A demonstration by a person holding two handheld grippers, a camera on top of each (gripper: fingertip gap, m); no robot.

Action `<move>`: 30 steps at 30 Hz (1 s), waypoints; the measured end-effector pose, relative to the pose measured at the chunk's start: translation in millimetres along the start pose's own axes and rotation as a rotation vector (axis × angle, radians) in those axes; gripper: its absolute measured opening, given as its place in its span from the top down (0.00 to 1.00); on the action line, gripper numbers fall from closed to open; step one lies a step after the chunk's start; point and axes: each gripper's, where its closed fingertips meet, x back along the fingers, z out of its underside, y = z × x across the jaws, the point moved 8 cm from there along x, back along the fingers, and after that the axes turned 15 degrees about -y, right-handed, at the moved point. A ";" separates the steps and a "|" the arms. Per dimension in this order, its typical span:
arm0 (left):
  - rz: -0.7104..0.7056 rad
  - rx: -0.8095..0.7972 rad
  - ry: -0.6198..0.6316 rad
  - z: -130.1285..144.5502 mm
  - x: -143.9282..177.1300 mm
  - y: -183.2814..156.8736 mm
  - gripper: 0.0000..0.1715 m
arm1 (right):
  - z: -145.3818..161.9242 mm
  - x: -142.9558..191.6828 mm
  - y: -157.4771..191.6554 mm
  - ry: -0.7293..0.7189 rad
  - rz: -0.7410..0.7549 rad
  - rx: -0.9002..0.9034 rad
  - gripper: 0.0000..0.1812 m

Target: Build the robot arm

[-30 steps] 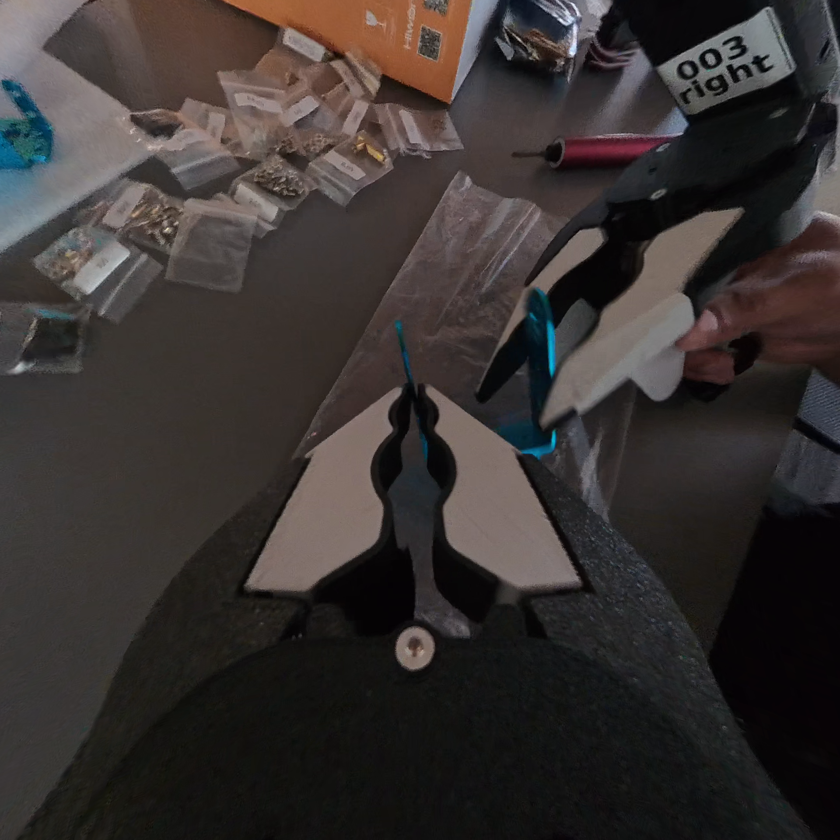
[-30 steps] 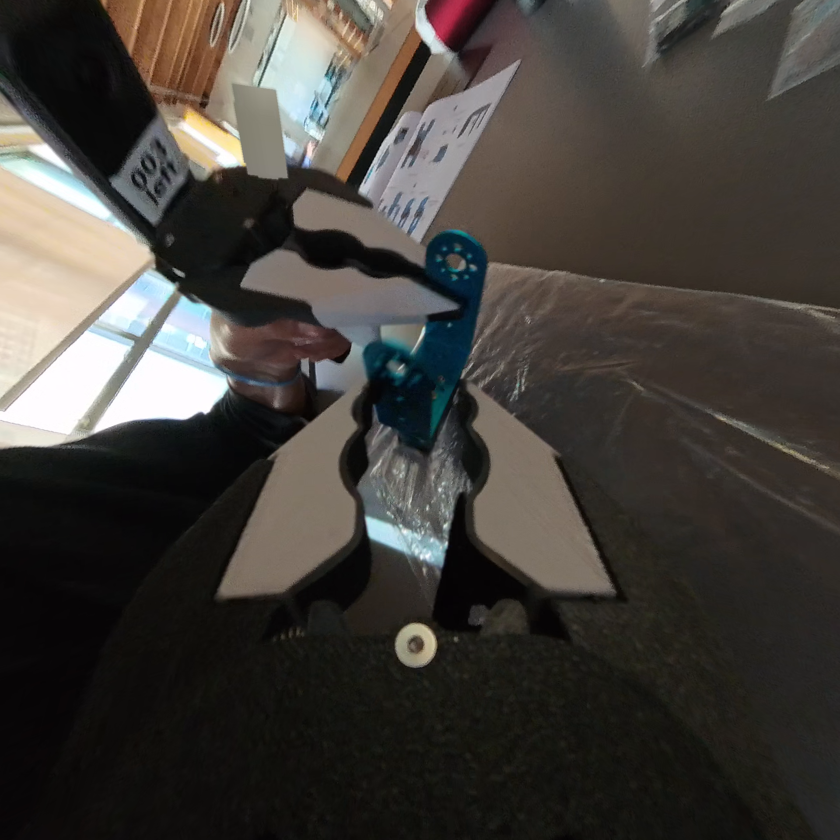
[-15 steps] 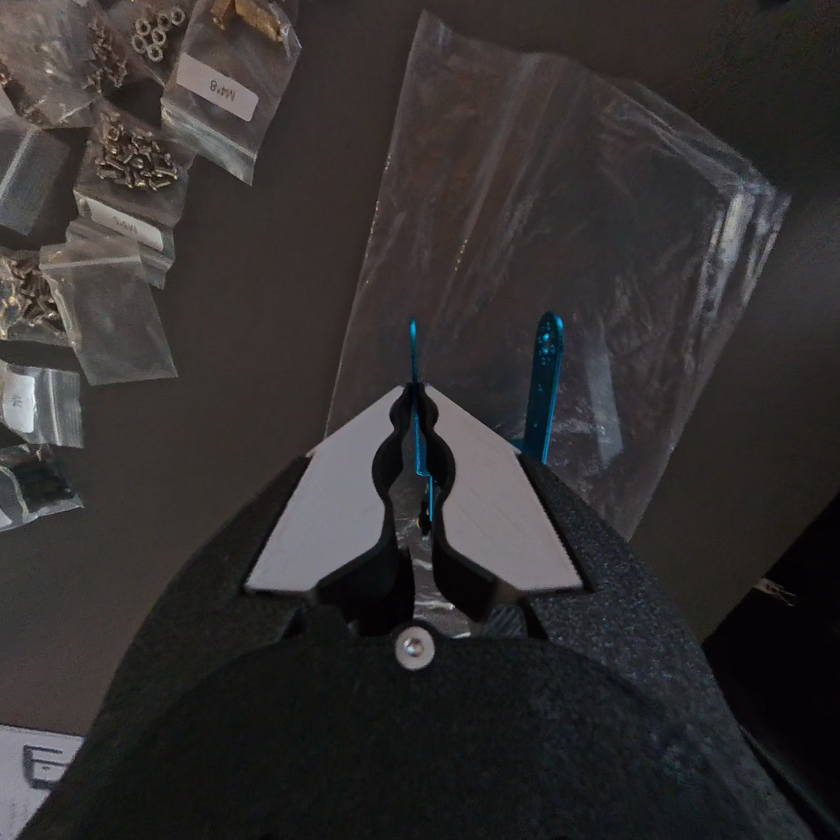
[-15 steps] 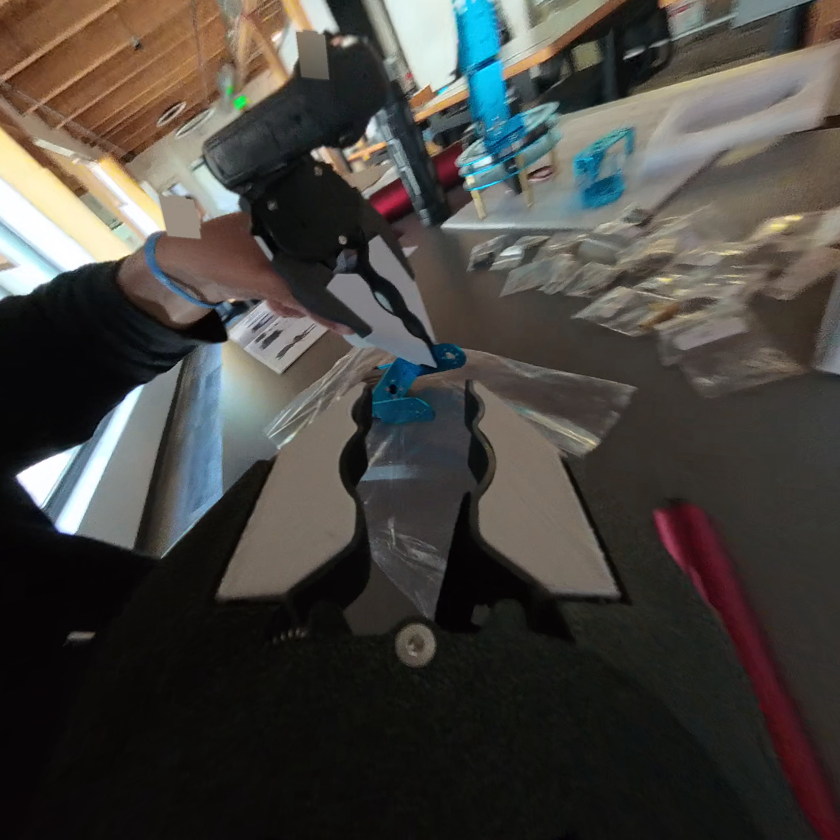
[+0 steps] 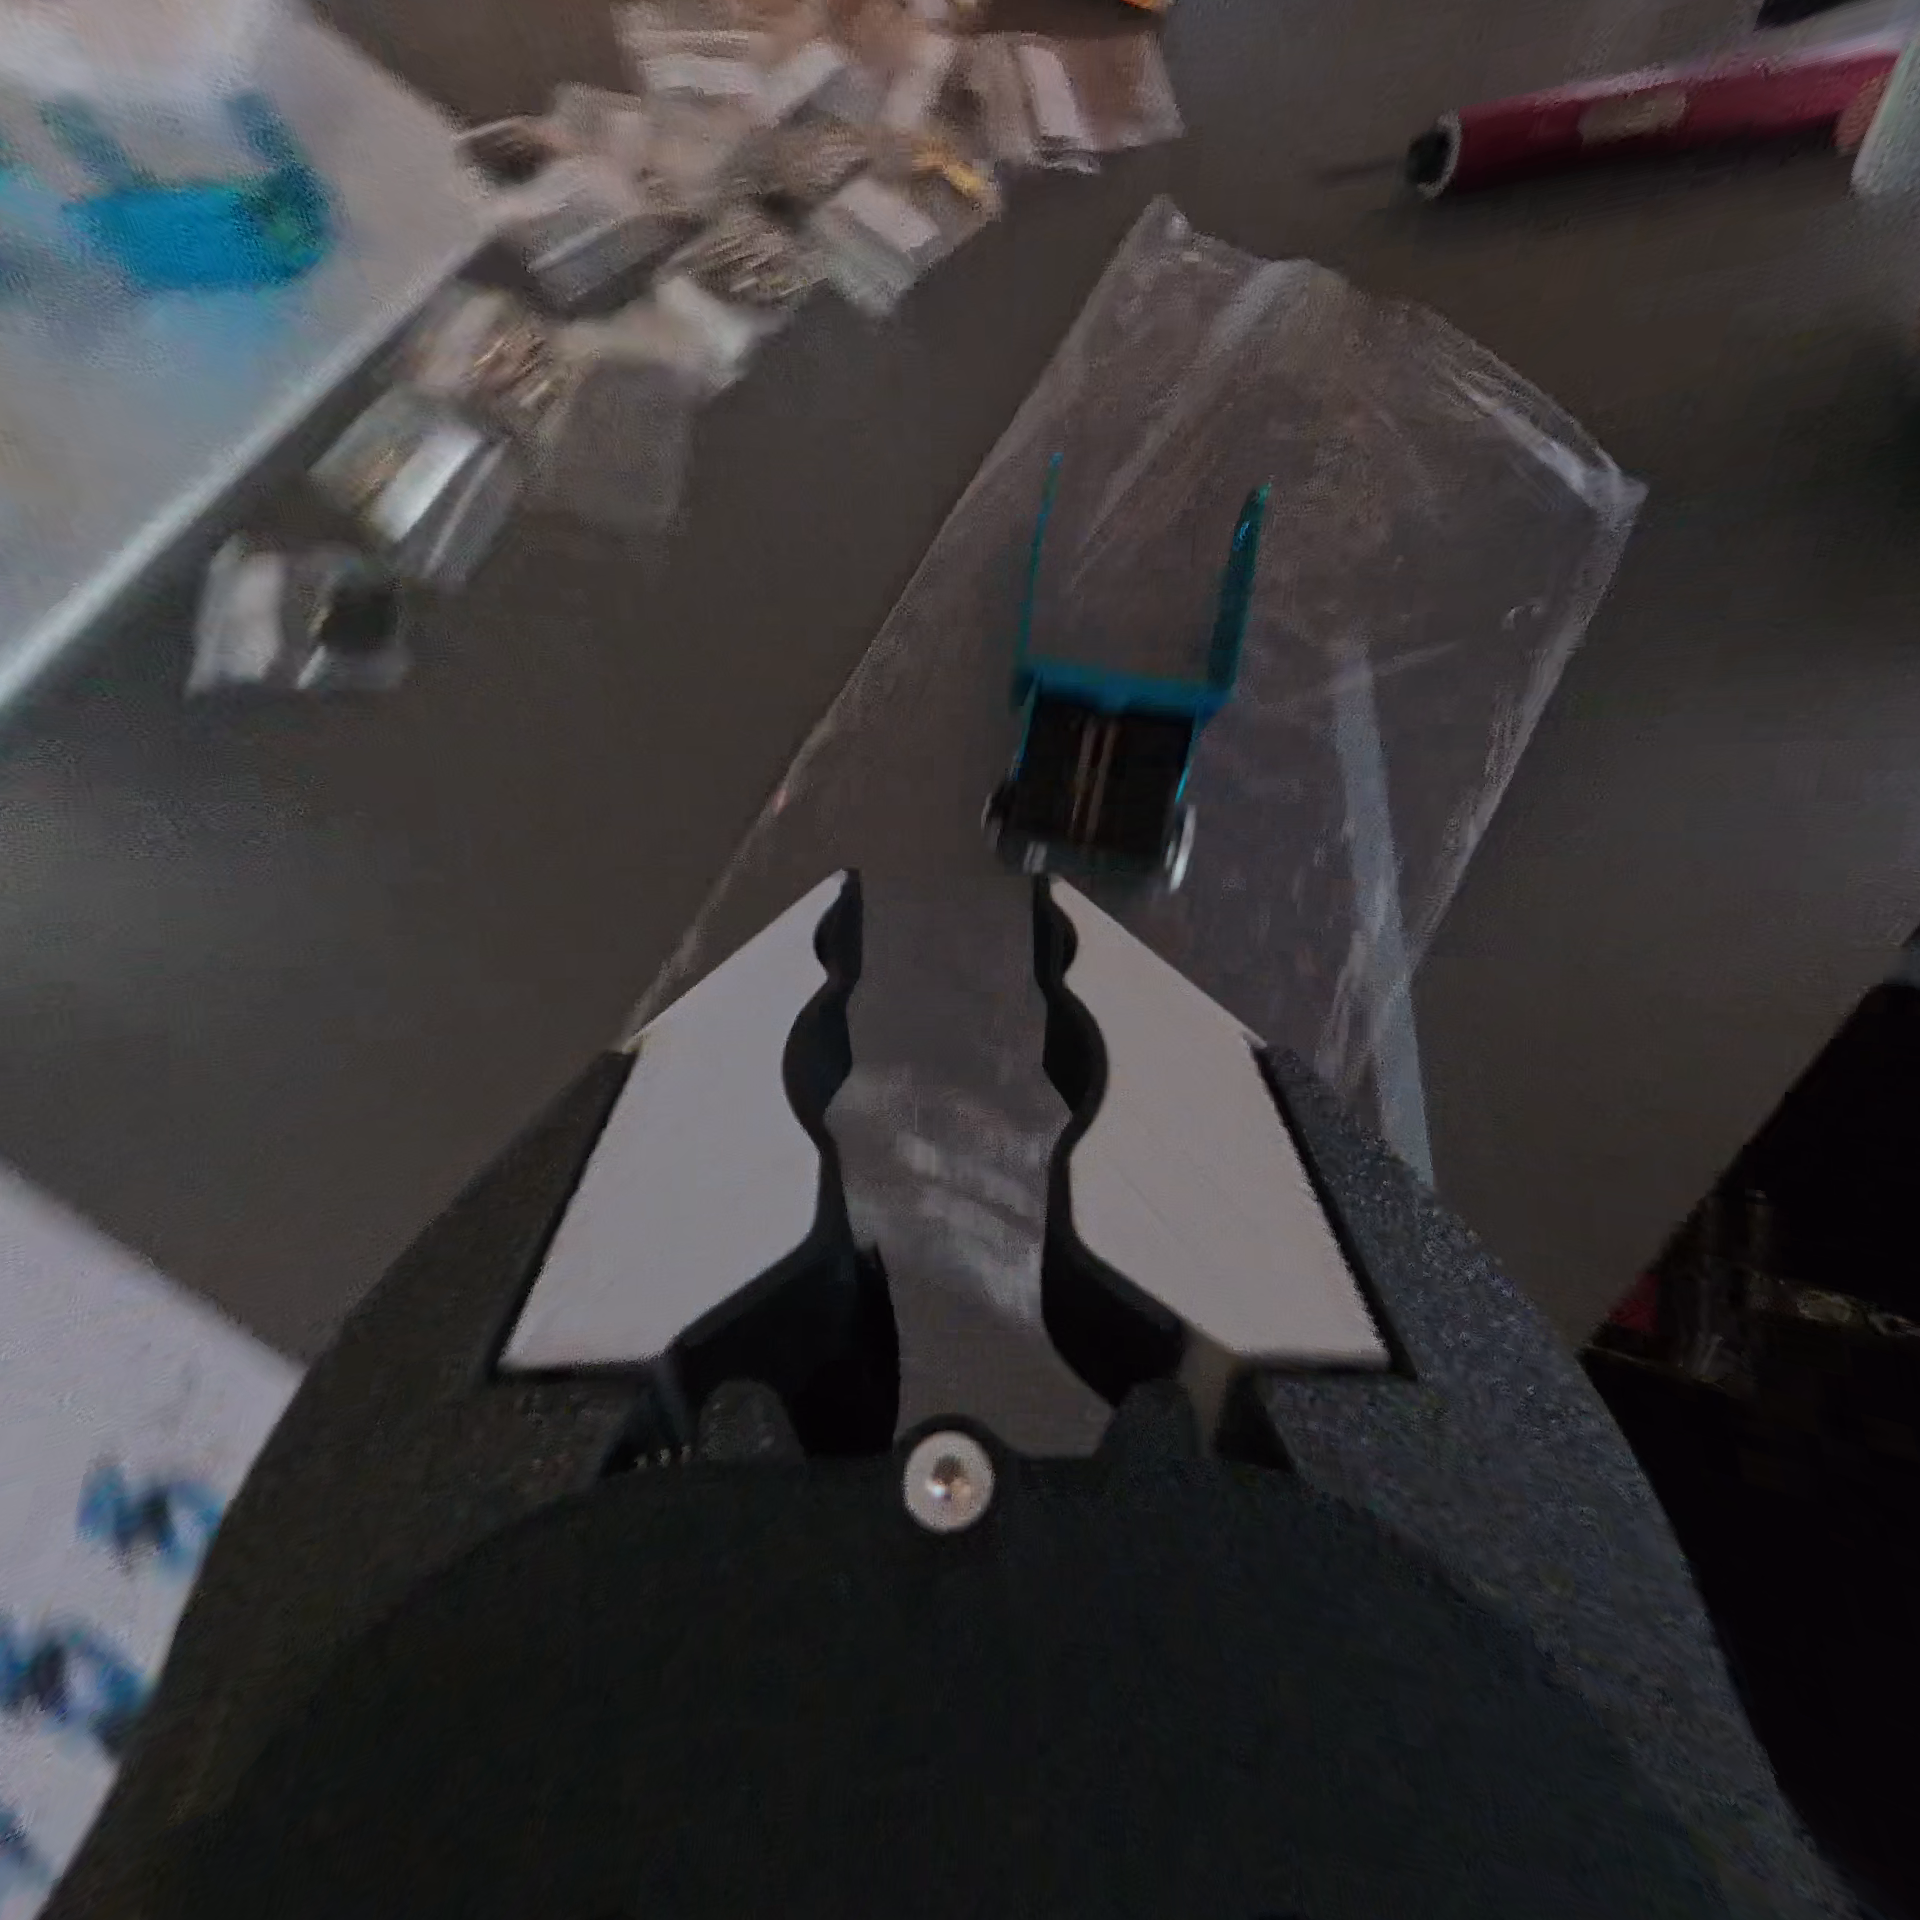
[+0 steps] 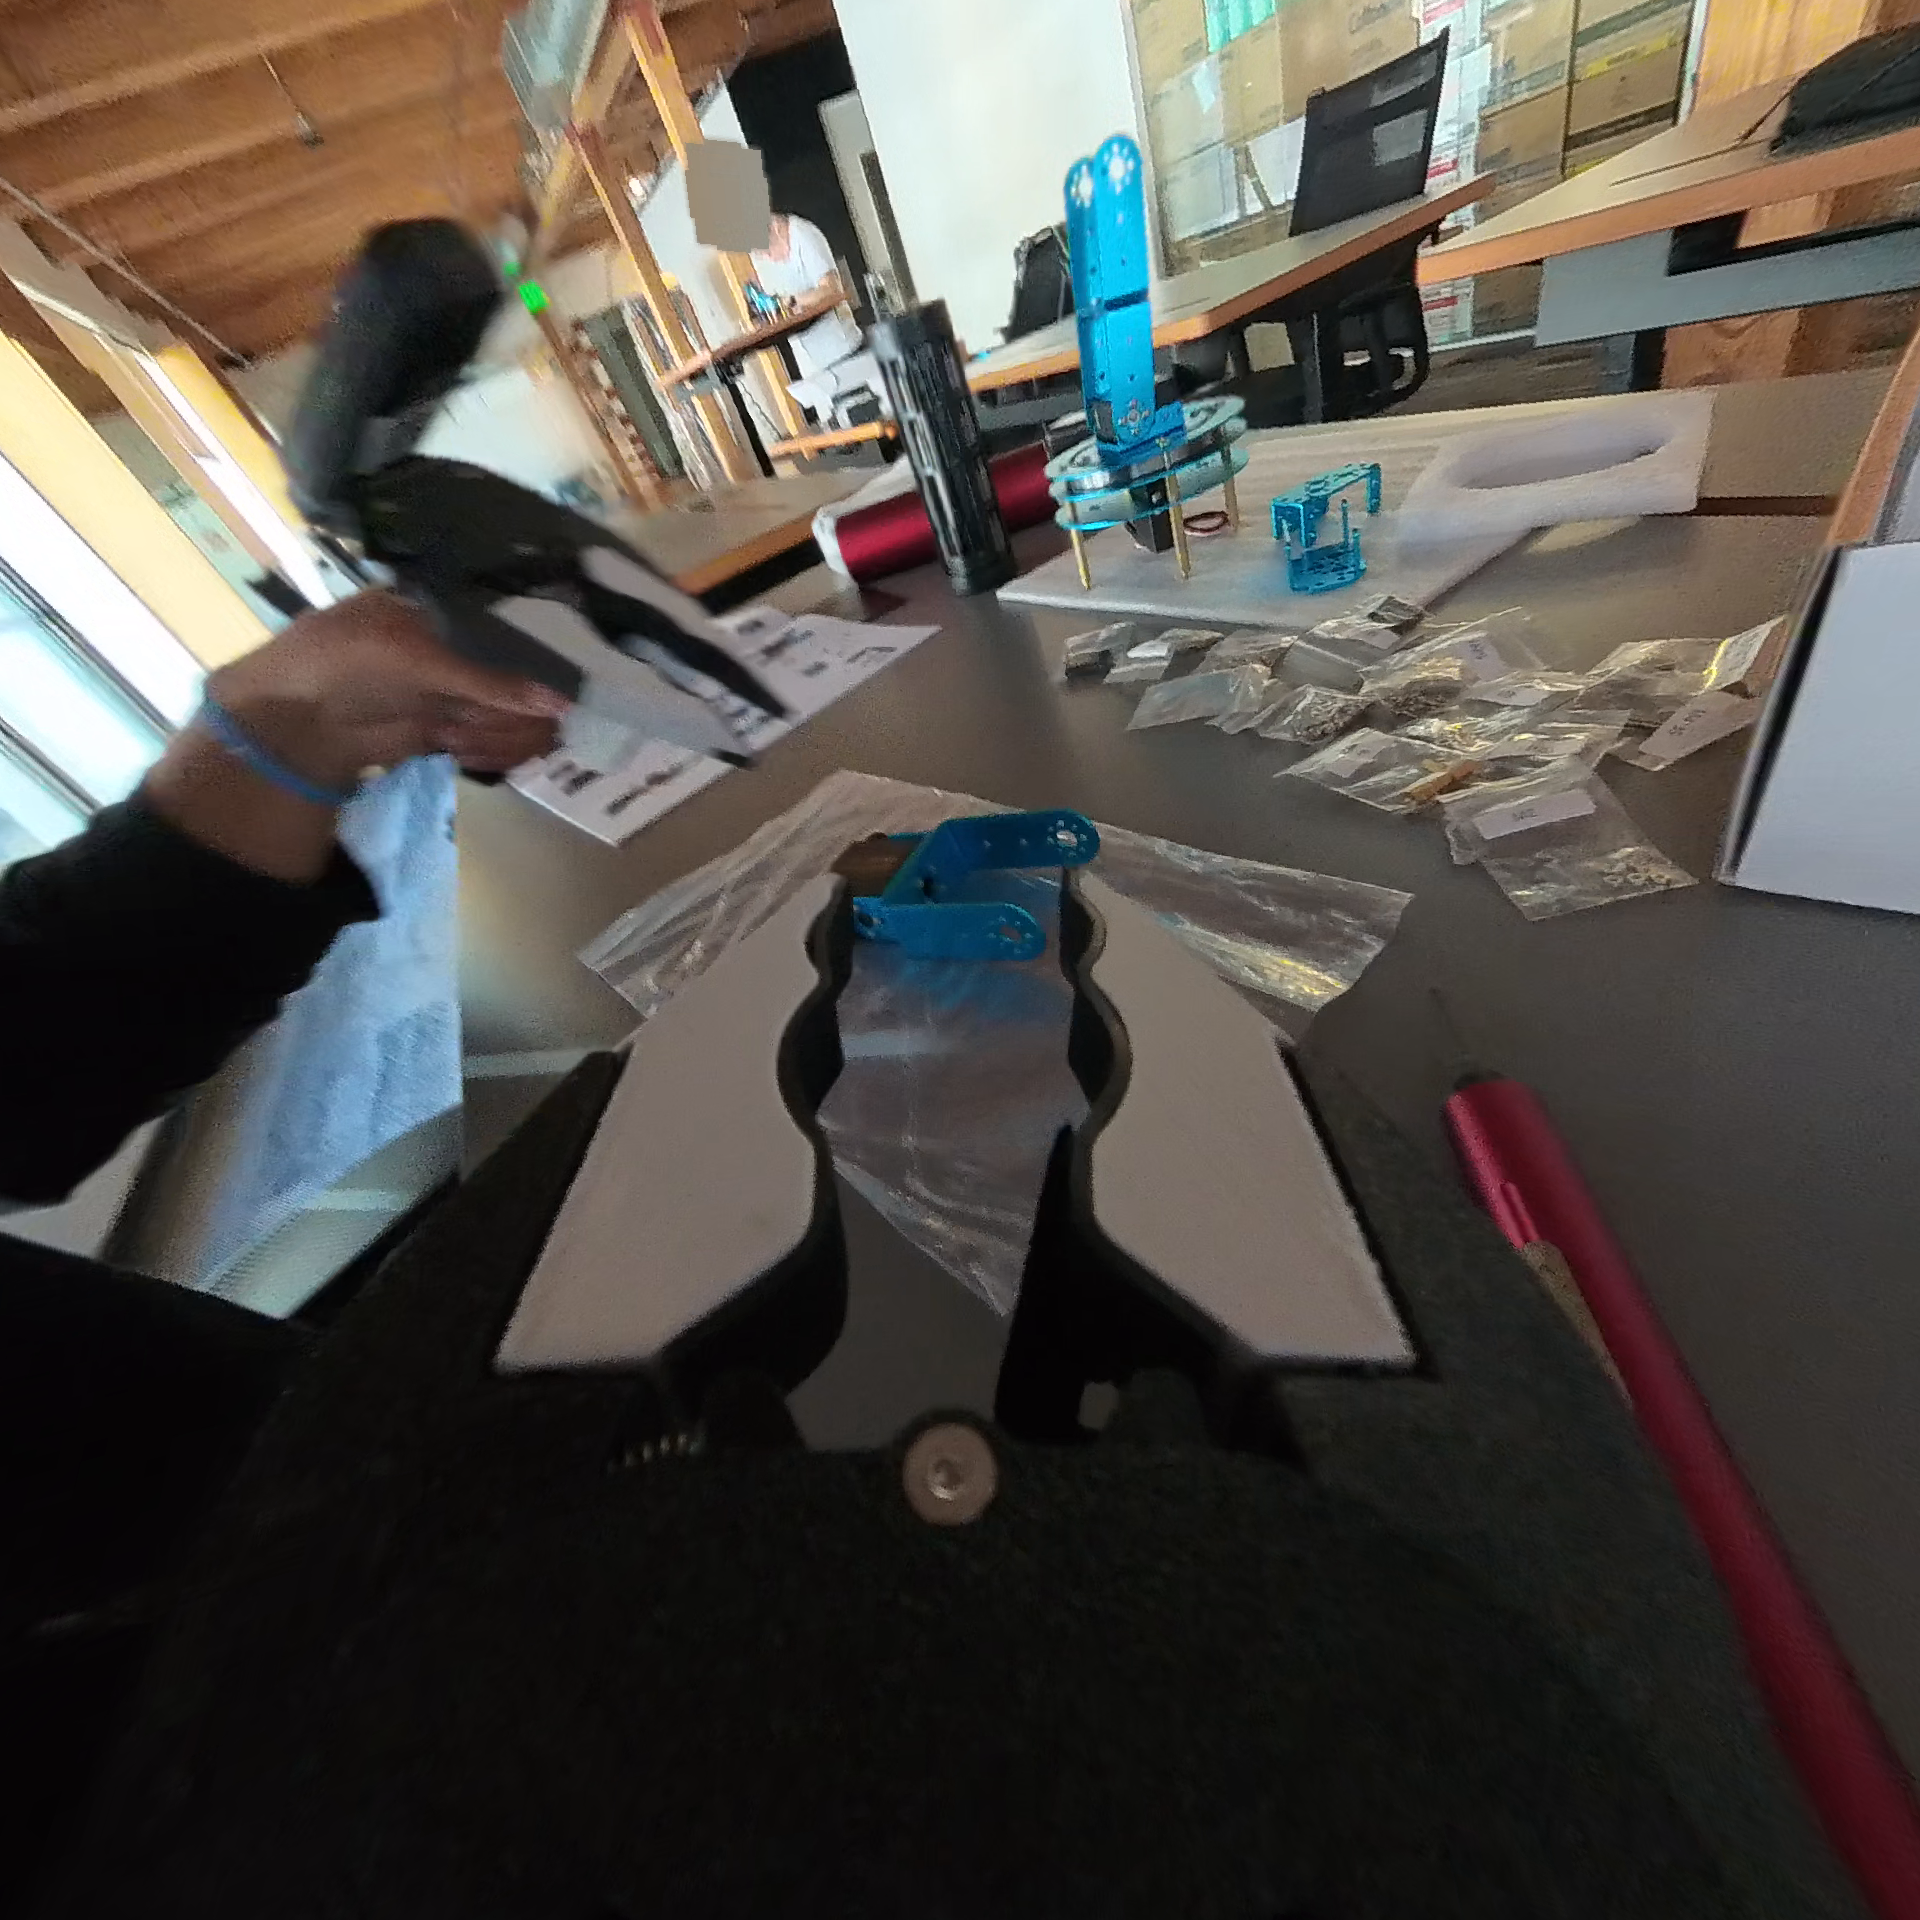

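A blue U-shaped metal bracket (image 5: 1127, 675) with a black block in it lies on a clear plastic bag (image 5: 1351, 436) on the dark table. My left gripper (image 5: 943, 883) is open and empty, its tips just short of the bracket and to its left. In the right wrist view the bracket (image 6: 977, 868) lies on its side on the bag (image 6: 1247, 925), just beyond the tips of my right gripper (image 6: 954, 883), which is open and empty. There the left gripper (image 6: 767, 738) shows blurred, held in a hand above the table to the bracket's left.
Several small bags of screws (image 6: 1455, 707) lie to the right of the bracket. A red screwdriver (image 6: 1662, 1455) lies near my right gripper. A white box (image 6: 1849, 727), a white board with a blue robot arm (image 6: 1117, 312), a black cylinder (image 6: 945, 447) and printed sheets (image 6: 727, 675) stand farther off. Tip to tip, the grippers are about 20 cm apart.
My left gripper has opened, let go of the blue bracket and drawn back. The bracket now lies on the bag. My right gripper has let go and pulled back, and stays open.
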 end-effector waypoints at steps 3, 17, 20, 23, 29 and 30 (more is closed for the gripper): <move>-0.208 0.139 -0.155 70.5 84.3 -0.4 0.82 | 4.0 -0.8 3.7 0.030 0.041 0.091 0.78; -0.618 0.414 -0.411 206.5 237.3 25.4 0.81 | 7.9 -10.5 -20.0 0.058 0.287 0.145 0.79; -0.624 0.386 -0.370 215.1 232.3 39.5 0.81 | 9.1 -13.3 -26.2 0.072 0.307 0.126 0.77; -0.646 0.346 -0.315 219.6 232.0 54.2 0.81 | 8.4 -14.7 -28.3 0.072 0.323 0.146 0.77; -0.713 0.301 -0.319 218.7 244.9 82.1 0.81 | 8.5 -17.3 -29.0 0.084 0.345 0.195 0.78; -0.703 0.304 -0.325 218.7 245.1 85.2 0.81 | 8.5 -17.5 -29.4 0.086 0.350 0.199 0.78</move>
